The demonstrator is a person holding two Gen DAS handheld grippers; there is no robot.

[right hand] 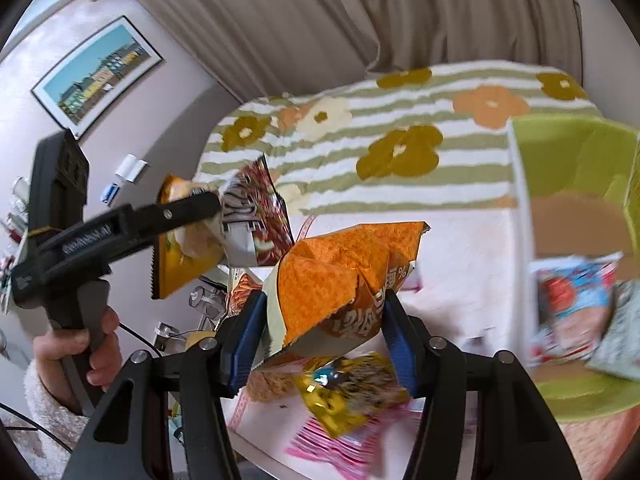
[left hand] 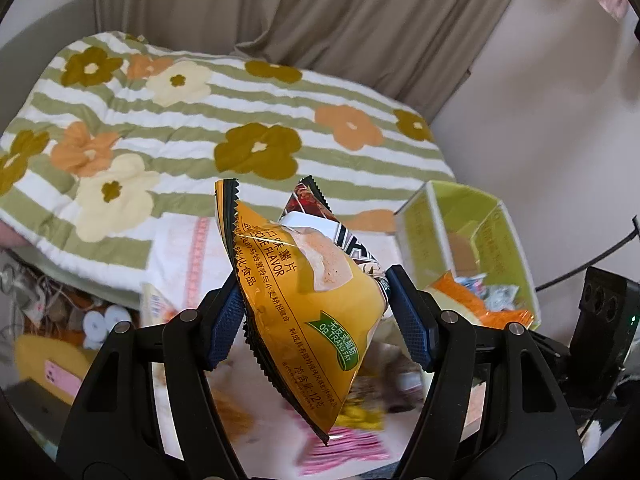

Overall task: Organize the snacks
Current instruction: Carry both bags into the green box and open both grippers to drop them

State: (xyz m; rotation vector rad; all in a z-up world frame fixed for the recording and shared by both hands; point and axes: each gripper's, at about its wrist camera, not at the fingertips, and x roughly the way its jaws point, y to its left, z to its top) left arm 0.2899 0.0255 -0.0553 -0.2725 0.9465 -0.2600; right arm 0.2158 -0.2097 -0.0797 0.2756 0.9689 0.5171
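Note:
My left gripper [left hand: 316,316] is shut on a yellow chip bag [left hand: 304,304] and a dark patterned bag [left hand: 340,236] behind it, held in the air. Both bags [right hand: 224,232] and the left gripper [right hand: 200,204] show at the left of the right wrist view. My right gripper [right hand: 324,332] is shut on an orange snack bag [right hand: 340,272], lifted above the table. A green box [left hand: 460,208] with several snack packets stands at the right; it also shows in the right wrist view [right hand: 568,152].
A yellow packet [right hand: 344,392] and a pink packet [right hand: 340,444] lie on the white table [right hand: 460,264] below. A flowered striped blanket [left hand: 200,128] covers the bed behind. Curtains [left hand: 320,12] hang at the back. Clutter and a pink phone [left hand: 60,376] lie lower left.

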